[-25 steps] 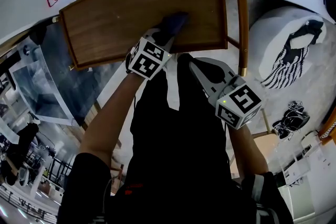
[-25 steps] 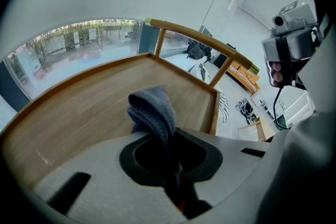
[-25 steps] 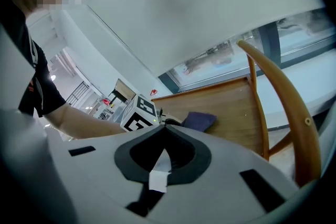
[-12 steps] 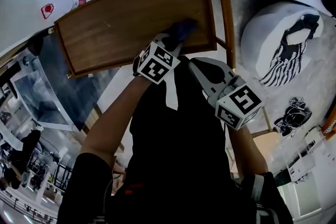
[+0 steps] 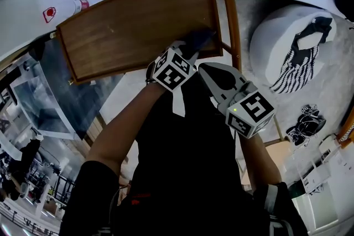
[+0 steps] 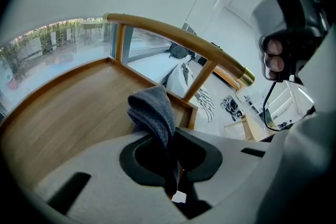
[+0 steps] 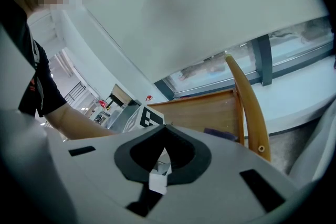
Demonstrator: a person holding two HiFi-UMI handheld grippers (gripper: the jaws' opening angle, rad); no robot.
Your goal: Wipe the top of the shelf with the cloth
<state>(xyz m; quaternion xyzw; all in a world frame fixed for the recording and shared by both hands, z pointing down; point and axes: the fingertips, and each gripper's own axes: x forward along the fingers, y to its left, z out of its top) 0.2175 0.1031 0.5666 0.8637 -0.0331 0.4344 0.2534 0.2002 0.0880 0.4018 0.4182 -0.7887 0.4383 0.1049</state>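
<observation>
Left gripper (image 5: 189,48) was clamped on the dark grey cloth (image 5: 199,37). In the left gripper view, the jaws of that gripper (image 6: 169,140) pinched the cloth (image 6: 153,110), which stuck out ahead of them in a bunched fold. The cloth sat on the wooden shelf top (image 5: 127,25), at its near right corner, just beside the curved wooden rail (image 5: 229,14). The same corner showed in the left gripper view, with the shelf top (image 6: 63,118) running off left and the rail (image 6: 178,37) arcing above it.

Right gripper (image 5: 207,70) was held off the shelf, near the person's body, just beside the left gripper's marker cube (image 5: 173,68). In its own view, the right gripper (image 7: 164,131) had its jaws together with nothing between them. That view looked toward the shelf top (image 7: 210,110) and the rail (image 7: 247,97), and a sliver of the cloth (image 7: 220,134) peeked over the gripper body.

The person's left forearm (image 5: 119,130) reached up to the left gripper. A round white seat (image 5: 271,36) stood right of the shelf, well apart, with a striped black-and-white item (image 5: 293,72) lying on it.
</observation>
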